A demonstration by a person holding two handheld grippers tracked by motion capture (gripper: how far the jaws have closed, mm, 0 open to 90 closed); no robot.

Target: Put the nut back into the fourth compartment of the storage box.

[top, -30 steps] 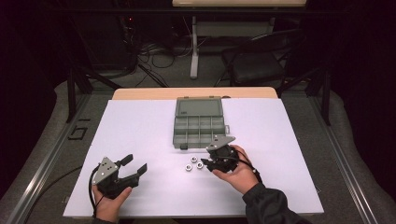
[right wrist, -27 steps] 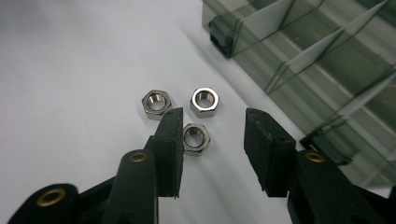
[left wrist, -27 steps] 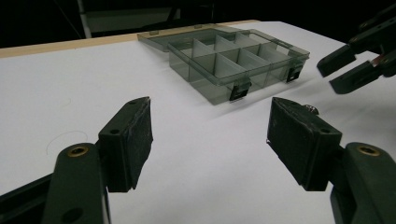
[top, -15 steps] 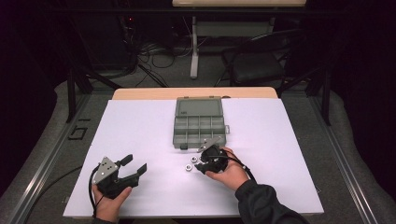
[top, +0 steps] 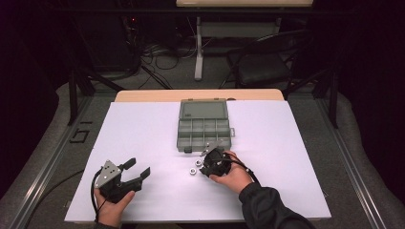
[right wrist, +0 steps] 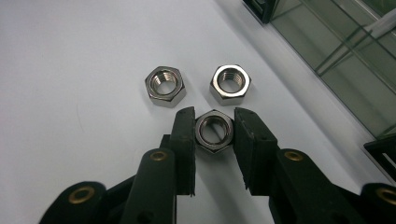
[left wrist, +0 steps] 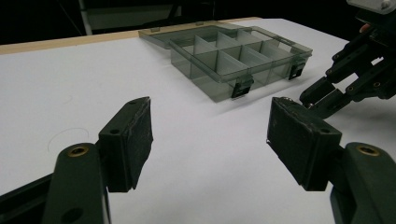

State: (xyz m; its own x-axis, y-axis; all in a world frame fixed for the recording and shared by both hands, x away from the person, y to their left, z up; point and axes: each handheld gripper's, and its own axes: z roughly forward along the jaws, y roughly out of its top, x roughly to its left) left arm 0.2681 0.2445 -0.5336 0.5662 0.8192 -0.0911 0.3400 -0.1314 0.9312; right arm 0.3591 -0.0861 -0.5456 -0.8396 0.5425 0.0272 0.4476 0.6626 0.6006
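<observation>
The right gripper (right wrist: 214, 133) is clamping a hex nut (right wrist: 214, 132) between its two pads, the nut lying flat on the white table sheet (top: 157, 129). Two more loose nuts are sitting just beyond it: one to the left (right wrist: 164, 85) and one to the right (right wrist: 230, 83), apart from each other and from the held nut. In the high view the right gripper (top: 213, 161) is working just in front of the near edge of the grey compartment box (top: 204, 131), whose lid is lying open toward the far side; little room is showing between jaws and box wall there. The left gripper (top: 136, 168) is resting near the table's near-left corner with jaws spread wide and nothing between them, open sheet lying all around it. In the left gripper view the box (left wrist: 236, 58) is showing see-through dividers; contents of the compartments are hard to make out. The right gripper (left wrist: 355, 70) is being cut off by that view's right edge.
</observation>
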